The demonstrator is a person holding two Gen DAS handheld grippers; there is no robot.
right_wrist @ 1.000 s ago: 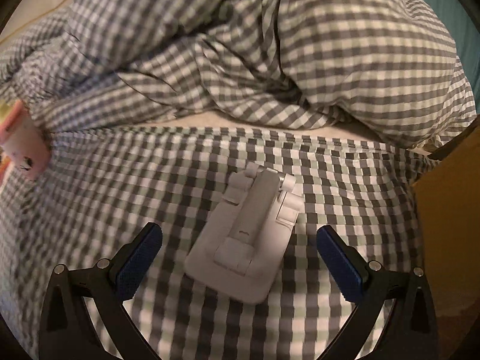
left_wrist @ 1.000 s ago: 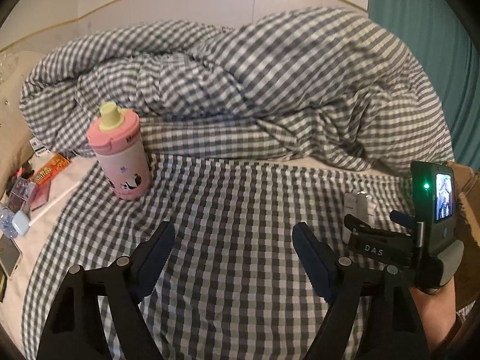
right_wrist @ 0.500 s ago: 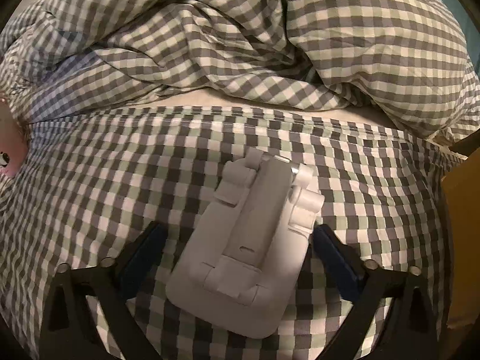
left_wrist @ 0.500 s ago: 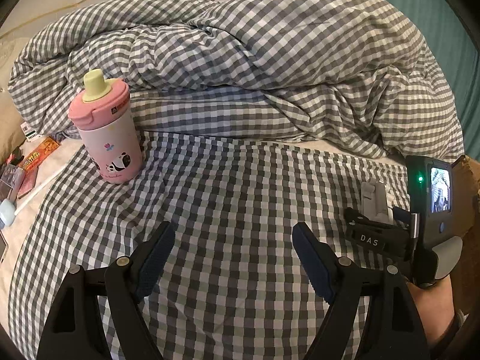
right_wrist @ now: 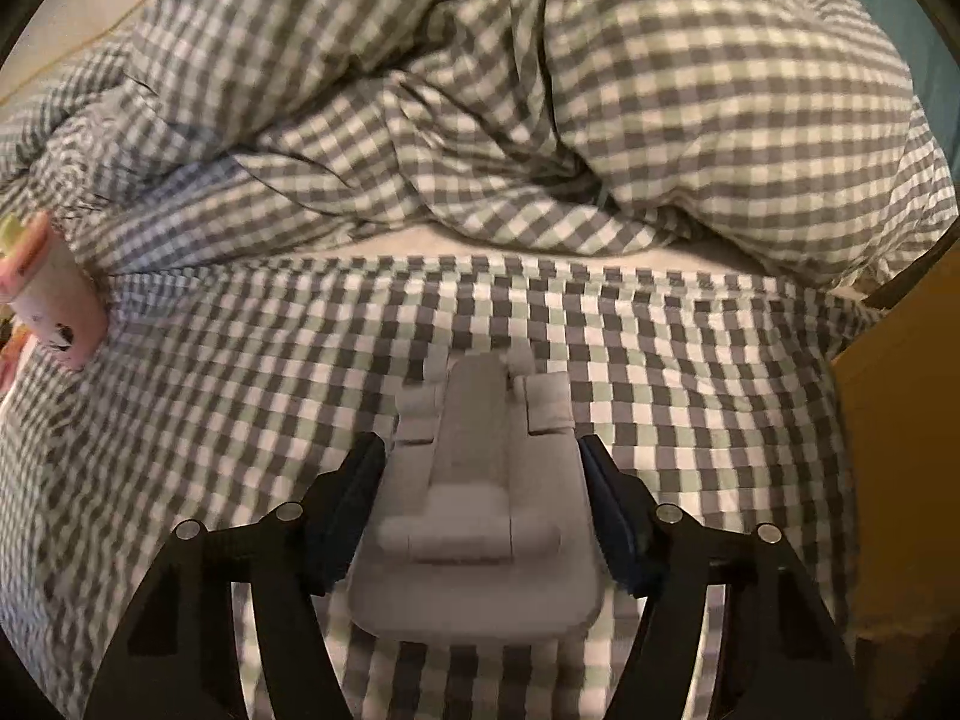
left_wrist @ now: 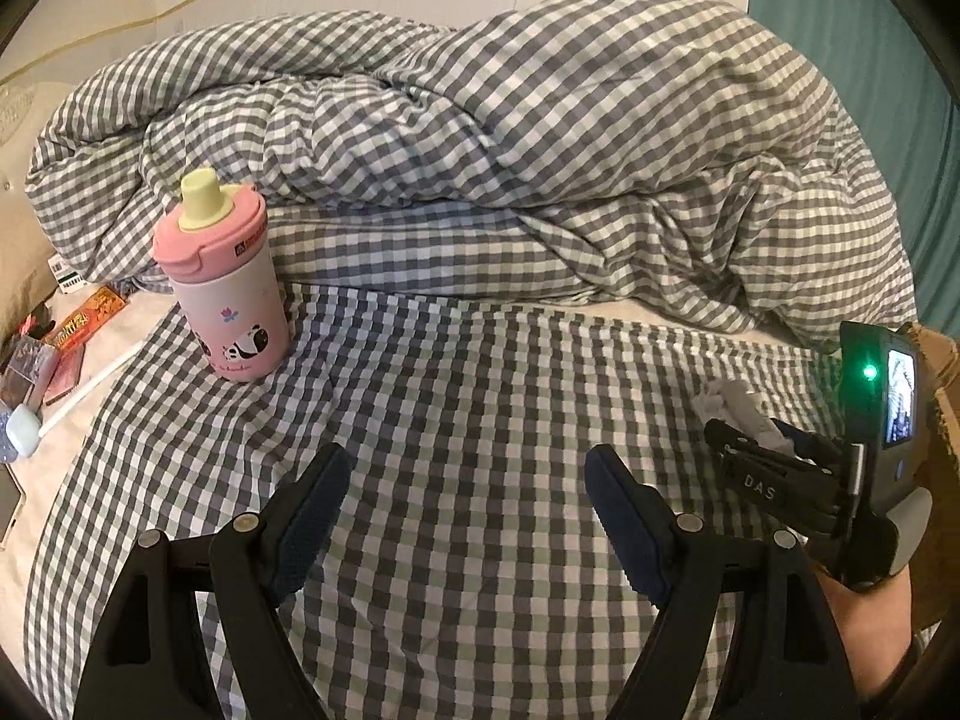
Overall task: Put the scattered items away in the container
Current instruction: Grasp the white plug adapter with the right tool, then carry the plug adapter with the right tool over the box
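A grey folding phone stand [right_wrist: 480,516] lies on the checked bed sheet between the fingers of my right gripper [right_wrist: 483,468], whose blue pads press on both of its sides. In the left wrist view the stand [left_wrist: 729,399] shows partly behind that right gripper [left_wrist: 774,462]. My left gripper [left_wrist: 468,492] is open and empty over the sheet. A pink cup [left_wrist: 225,294] with a yellow spout stands upright to its far left; it also shows in the right wrist view [right_wrist: 51,300]. A brown cardboard box [right_wrist: 900,450] stands at the right.
A bunched checked duvet [left_wrist: 540,150] fills the back of the bed. Snack packets [left_wrist: 84,321], a white cable with plug [left_wrist: 24,429] and a phone [left_wrist: 9,504] lie at the left edge. A teal curtain [left_wrist: 900,60] hangs at the right.
My right gripper moved forward around the phone stand and closed its fingers onto its sides. The left gripper stayed open and shifted only slightly.
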